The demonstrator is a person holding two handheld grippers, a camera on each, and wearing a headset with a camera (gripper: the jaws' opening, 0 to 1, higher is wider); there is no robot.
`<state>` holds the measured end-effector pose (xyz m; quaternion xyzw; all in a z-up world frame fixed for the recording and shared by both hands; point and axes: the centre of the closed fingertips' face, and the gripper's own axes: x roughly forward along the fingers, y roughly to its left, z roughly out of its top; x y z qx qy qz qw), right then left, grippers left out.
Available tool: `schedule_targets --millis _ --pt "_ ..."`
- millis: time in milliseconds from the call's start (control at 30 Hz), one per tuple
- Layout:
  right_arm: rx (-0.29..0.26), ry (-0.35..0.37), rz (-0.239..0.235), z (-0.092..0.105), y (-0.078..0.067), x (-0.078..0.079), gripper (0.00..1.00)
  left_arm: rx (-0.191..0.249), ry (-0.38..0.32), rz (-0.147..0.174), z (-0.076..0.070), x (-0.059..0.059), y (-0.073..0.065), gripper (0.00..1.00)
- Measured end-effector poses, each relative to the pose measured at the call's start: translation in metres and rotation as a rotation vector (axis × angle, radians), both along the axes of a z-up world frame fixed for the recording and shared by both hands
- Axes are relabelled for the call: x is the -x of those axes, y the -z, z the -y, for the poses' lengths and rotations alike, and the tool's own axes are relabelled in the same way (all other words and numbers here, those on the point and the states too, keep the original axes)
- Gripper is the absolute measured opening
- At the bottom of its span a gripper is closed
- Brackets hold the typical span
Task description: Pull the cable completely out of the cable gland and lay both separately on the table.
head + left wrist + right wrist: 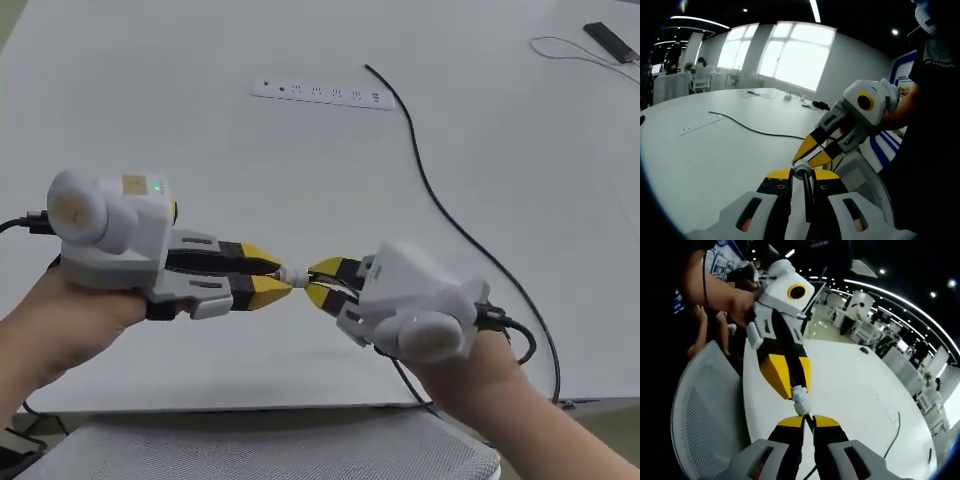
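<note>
Right gripper (pixel 807 419) jaws pinching cable (pixel 809 427), left gripper (pixel 798 391) gripping cable gland (pixel 801 403)

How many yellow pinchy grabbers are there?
2. In the head view the left gripper comes in from the left and the right gripper from the right. Their yellow tips meet at the small white cable gland.

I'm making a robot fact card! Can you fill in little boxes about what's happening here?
Left gripper: shut on the white cable gland
Right gripper: shut on the black cable right beside the gland
Where: held up above the near edge of the white table
Also on table: power strip
Job so far: nothing laid down yet
</note>
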<state>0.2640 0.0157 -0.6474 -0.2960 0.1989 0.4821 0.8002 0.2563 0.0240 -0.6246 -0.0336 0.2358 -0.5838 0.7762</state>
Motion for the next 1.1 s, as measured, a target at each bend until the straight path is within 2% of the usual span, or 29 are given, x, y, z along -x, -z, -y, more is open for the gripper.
schedule_targets --millis 233,367,533,733,867,1100 --pt "-0.031 0.042 -0.059 0.003 0.005 0.0 0.0 -0.003 -0.001 0.006 0.003 -0.001 0.0 0.15" --pt "-0.052 0.095 -0.118 0.008 0.011 0.001 0.0 -0.004 -0.001 0.005 0.003 -0.002 0.0 0.15" --pt "-0.078 0.147 -0.162 0.014 0.014 -0.002 0.0 0.001 -0.004 0.008 0.004 -0.003 -0.001 0.15" --pt "-0.113 0.24 -0.236 0.027 0.021 -0.006 0.0 0.007 -0.009 0.014 0.004 -0.006 -0.004 0.15" --pt "-0.123 0.272 -0.254 0.035 0.026 -0.008 0.0 0.011 -0.012 0.012 0.003 -0.006 -0.004 0.15" --pt "-0.14 0.369 -0.318 0.053 0.038 -0.009 0.0 0.018 -0.012 0.009 0.004 -0.007 -0.004 0.15"
